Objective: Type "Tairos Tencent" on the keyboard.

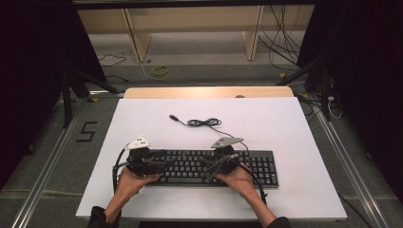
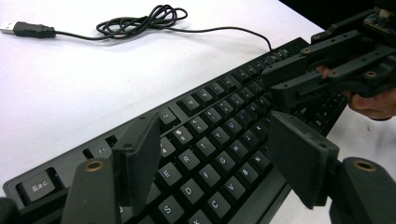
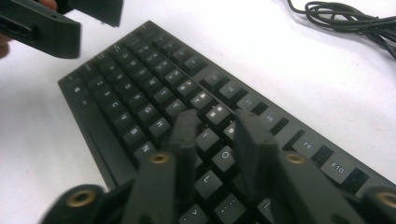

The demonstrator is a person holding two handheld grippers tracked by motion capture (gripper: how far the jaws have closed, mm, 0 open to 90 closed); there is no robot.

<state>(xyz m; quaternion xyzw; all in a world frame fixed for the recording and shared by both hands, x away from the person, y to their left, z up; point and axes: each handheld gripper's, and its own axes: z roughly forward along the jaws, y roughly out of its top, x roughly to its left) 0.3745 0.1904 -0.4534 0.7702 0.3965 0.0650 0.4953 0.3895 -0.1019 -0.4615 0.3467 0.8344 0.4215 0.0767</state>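
A black keyboard (image 1: pixel 199 166) lies near the front of the white table, and its black cable (image 1: pixel 204 122) is coiled behind it, ending in a loose USB plug (image 1: pixel 173 117). My left gripper (image 1: pixel 159 166) hovers over the keyboard's left end. In the left gripper view my left gripper (image 2: pixel 215 135) stands open, wide apart above the letter keys (image 2: pixel 205 175), with nothing between the jaws. My right gripper (image 1: pixel 212 168) hangs over the keyboard's middle. In the right gripper view my right gripper (image 3: pixel 217 119) has its jaws drawn close, a narrow gap left, just above the keys and gripping nothing.
The white tabletop (image 1: pixel 285 123) has free room behind and to both sides of the keyboard. A wooden strip (image 1: pixel 209 91) borders its far edge. Beyond stand a wooden shelf frame (image 1: pixel 138 38) and loose cables (image 1: pixel 280 42) on the floor.
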